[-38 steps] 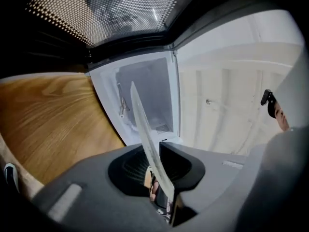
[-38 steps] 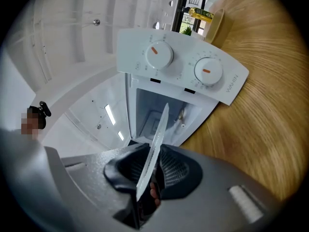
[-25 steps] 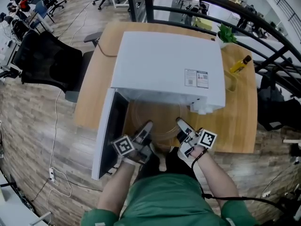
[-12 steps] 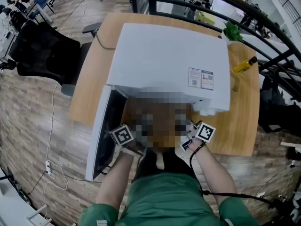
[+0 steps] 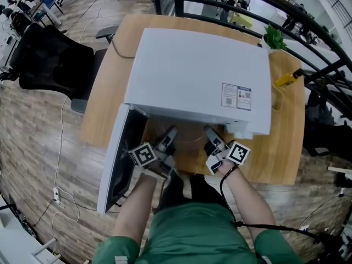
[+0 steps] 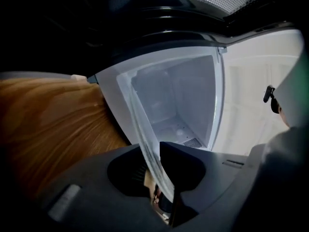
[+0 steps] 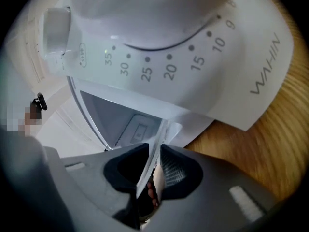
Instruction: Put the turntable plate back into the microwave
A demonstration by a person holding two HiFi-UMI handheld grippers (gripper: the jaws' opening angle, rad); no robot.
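A white microwave (image 5: 198, 78) stands on the wooden table (image 5: 278, 147) with its door (image 5: 122, 158) swung open to the left. The clear glass turntable plate (image 5: 188, 138) is held level at the cavity mouth, most of it hidden under the microwave's top. My left gripper (image 5: 169, 135) is shut on the plate's left rim (image 6: 147, 144), with the white cavity (image 6: 181, 105) straight ahead. On the opposite side, my right gripper (image 5: 210, 133) is shut on the right rim (image 7: 155, 151), just below the timer dial panel (image 7: 159, 57).
A black office chair (image 5: 47, 59) stands left of the table. A yellow bottle (image 5: 287, 80) and a green plant (image 5: 273, 37) sit at the table's far right, by a dark railing (image 5: 324, 65). The open door (image 6: 159, 13) flanks my left gripper.
Both grippers have carried the plate forward and slightly down toward the cavity. Less of the glass shows in front of the microwave than a second ago.
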